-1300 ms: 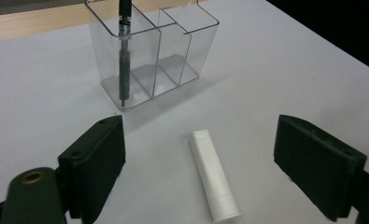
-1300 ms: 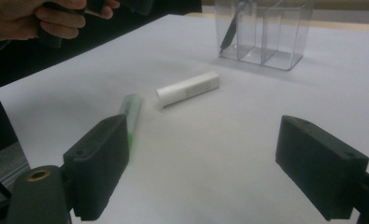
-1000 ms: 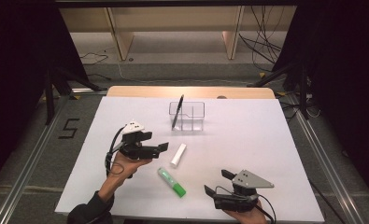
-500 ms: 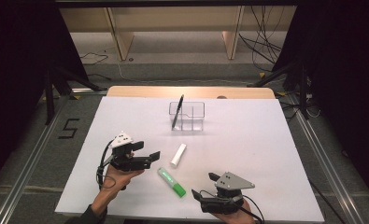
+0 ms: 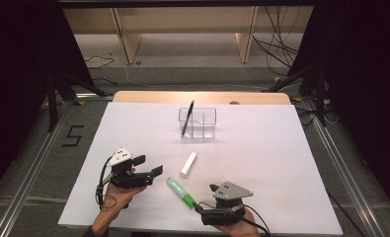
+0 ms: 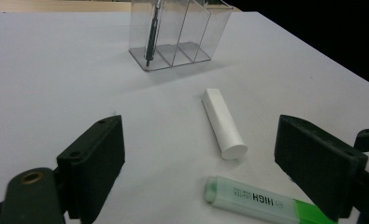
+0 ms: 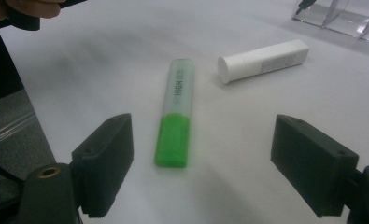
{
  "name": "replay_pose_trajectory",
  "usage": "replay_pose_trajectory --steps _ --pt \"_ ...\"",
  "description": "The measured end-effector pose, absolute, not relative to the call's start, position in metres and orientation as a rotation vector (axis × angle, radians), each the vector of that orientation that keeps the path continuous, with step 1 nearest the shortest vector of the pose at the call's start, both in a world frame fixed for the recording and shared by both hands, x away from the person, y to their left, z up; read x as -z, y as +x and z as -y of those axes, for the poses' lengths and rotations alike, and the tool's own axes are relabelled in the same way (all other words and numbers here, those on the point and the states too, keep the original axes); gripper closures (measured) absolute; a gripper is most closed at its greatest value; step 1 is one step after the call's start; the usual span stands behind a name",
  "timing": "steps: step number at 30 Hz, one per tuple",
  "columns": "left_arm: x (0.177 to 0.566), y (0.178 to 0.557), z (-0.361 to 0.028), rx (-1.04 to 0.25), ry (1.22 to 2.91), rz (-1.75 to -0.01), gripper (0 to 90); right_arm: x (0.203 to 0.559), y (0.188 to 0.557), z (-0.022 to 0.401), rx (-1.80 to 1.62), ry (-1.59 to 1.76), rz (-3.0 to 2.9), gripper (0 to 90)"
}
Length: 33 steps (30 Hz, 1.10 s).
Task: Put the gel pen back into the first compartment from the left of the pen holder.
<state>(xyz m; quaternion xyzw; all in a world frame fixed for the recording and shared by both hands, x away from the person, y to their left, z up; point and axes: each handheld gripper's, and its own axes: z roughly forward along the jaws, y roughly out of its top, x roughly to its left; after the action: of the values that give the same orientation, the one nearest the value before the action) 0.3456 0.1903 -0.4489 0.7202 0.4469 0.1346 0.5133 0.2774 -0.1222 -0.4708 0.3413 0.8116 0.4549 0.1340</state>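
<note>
moved: both hands sit lower and nearer the table's front edge than in the earlier high-view frames; the left gripper [image 5: 148, 166] has drawn back from the white tube toward the person, and the right gripper [image 5: 205, 197] has slid left toward the highlighter's green end.
unchanged: green highlighter [image 5: 182, 192], white tube [image 5: 188, 164] and clear organizer [image 5: 198, 123] lie where they did.
right jaws: spread wide, nothing pinched; they have just been closing a little, and the right gripper view has the highlighter [image 7: 176, 122] lying ahead of the gap, not yet between the pads.
left jaws: spread wide and empty, aimed across the white table [image 5: 261, 163] at the tube [image 6: 223, 123], with the highlighter's capped end [image 6: 261, 200] low in the left gripper view.
highlighter: flat on the table near the front edge, between the 2 grippers, green end toward the right gripper, clear cap toward the tube and just apart from it.
organizer: at the back middle of the table, 1 black pen [image 5: 187, 117] leaning in its left compartment.
step: by my reading, the approach for picking up the highlighter with the right gripper.
next move: calls for easing forward and down until the barrel lies crosswise between the pads, then closing; the barrel is round and may roll if 1 pad touches first.
</note>
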Motion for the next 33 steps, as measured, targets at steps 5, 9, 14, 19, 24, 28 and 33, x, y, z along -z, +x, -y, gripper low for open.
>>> replay_pose_trajectory --steps 5,9,14,19,24,28,33 --pt "0.452 0.340 -0.190 -0.316 1.744 -1.059 15.8 0.473 0.281 0.116 -1.297 0.991 -2.371 22.9" --pt "0.453 0.335 -0.189 -0.310 1.744 -1.042 15.8 0.475 0.284 0.111 -1.279 0.989 -2.389 23.4" --pt "0.454 0.331 -0.189 -0.320 1.748 -1.035 15.8 0.476 0.288 0.106 -1.265 0.987 -2.403 25.1" --pt "0.454 0.328 -0.189 -0.323 1.751 -1.029 15.8 0.478 0.289 0.100 -1.246 0.975 -2.425 25.8" --pt "0.455 0.326 -0.187 -0.328 1.764 -1.022 15.8 0.481 0.290 0.092 -1.204 0.951 -2.456 27.5" --pt "0.455 0.325 -0.186 -0.330 1.766 -1.014 15.8 0.483 0.291 0.086 -1.179 0.938 -2.468 30.0" --pt "0.455 0.324 -0.186 -0.330 1.773 -1.013 15.8 0.486 0.291 0.080 -1.132 0.934 -2.491 34.4"
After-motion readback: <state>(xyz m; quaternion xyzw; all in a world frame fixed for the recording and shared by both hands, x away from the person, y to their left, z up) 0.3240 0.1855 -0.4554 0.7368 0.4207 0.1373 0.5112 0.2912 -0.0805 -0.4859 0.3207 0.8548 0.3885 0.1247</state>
